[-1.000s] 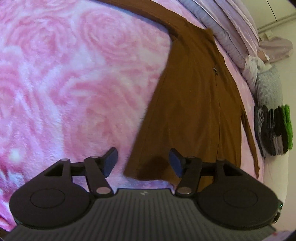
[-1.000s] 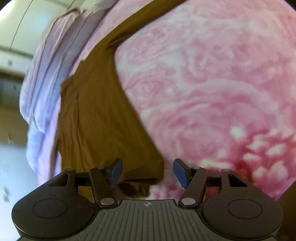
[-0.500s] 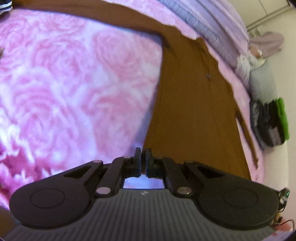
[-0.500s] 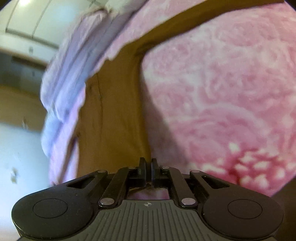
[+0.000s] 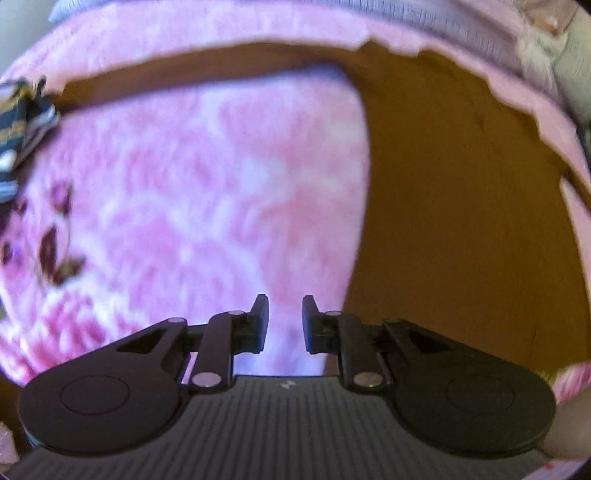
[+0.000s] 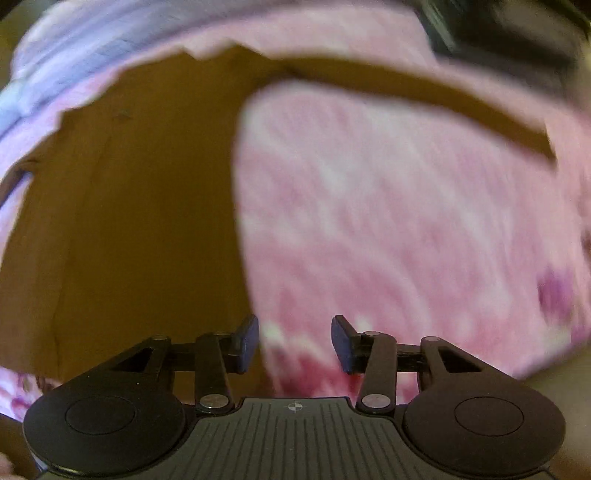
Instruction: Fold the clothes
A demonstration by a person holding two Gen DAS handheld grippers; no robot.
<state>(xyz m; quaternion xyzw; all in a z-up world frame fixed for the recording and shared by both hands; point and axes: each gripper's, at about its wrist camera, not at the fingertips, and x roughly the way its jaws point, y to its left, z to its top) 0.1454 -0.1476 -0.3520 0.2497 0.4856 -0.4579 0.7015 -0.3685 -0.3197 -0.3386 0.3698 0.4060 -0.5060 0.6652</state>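
A brown long-sleeved garment point(image 5: 461, 206) lies flat on the pink rose-patterned blanket point(image 5: 221, 192). In the left wrist view its body fills the right side and one sleeve point(image 5: 207, 70) runs across the top. My left gripper point(image 5: 284, 319) hovers over the blanket just left of the garment's edge; its jaws are opening, a narrow gap with nothing in it. In the right wrist view the garment point(image 6: 129, 206) fills the left, with a sleeve point(image 6: 424, 92) stretching right. My right gripper point(image 6: 294, 338) is above the blanket beside the cloth, jaws opening and empty.
Lilac striped bedding point(image 5: 424, 22) is bunched along the far edge of the blanket, also seen as lilac bedding point(image 6: 92, 40) in the right wrist view. A dark folded item point(image 5: 14, 136) lies at the left edge, and a dark blurred object point(image 6: 498, 33) sits far right.
Both grippers stood open at the garment's hem corners, shut half a second ago, and now stand apart again. Both have lifted and rolled, so more of the garment and sleeves shows.
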